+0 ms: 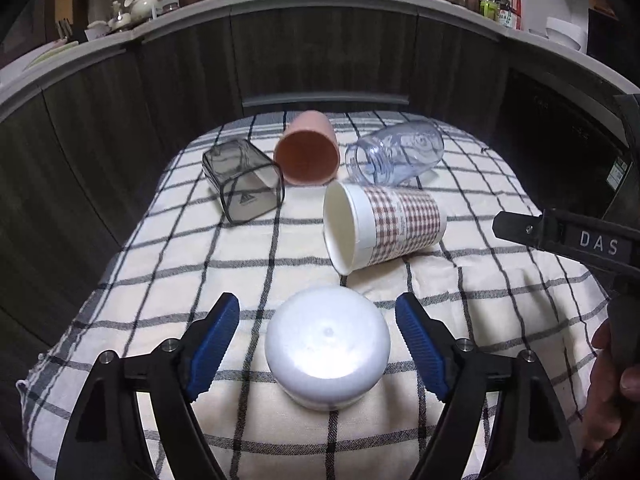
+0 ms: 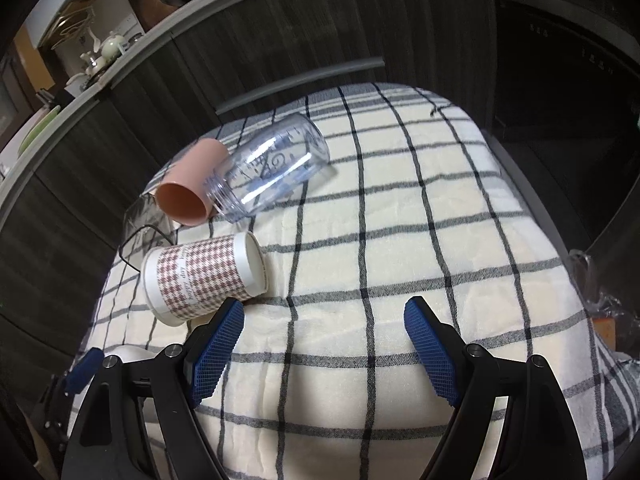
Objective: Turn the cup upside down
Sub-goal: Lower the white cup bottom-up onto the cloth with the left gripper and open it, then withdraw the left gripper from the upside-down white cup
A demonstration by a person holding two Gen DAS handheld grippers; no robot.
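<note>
A white cup [image 1: 327, 347] stands upside down on the checked cloth, bottom up, between the blue pads of my left gripper [image 1: 318, 344]. The jaws are open, with gaps on both sides of the cup. A paper cup with a red check print [image 1: 380, 226] [image 2: 204, 276] lies on its side. A pink cup [image 1: 307, 148] [image 2: 188, 192], a clear bottle-like cup [image 1: 396, 152] [image 2: 272, 172] and a smoky square cup [image 1: 242, 180] also lie on their sides. My right gripper [image 2: 324, 344] is open and empty above bare cloth; its finger [image 1: 560, 236] shows at the right of the left wrist view.
The checked cloth [image 2: 400, 240] covers a small table that drops off at its edges. Dark cabinet fronts [image 1: 320, 60] stand just behind. A counter above holds bottles [image 1: 500, 4] and a teapot [image 1: 142, 6]. A crinkled plastic bag [image 2: 604, 292] lies at the right.
</note>
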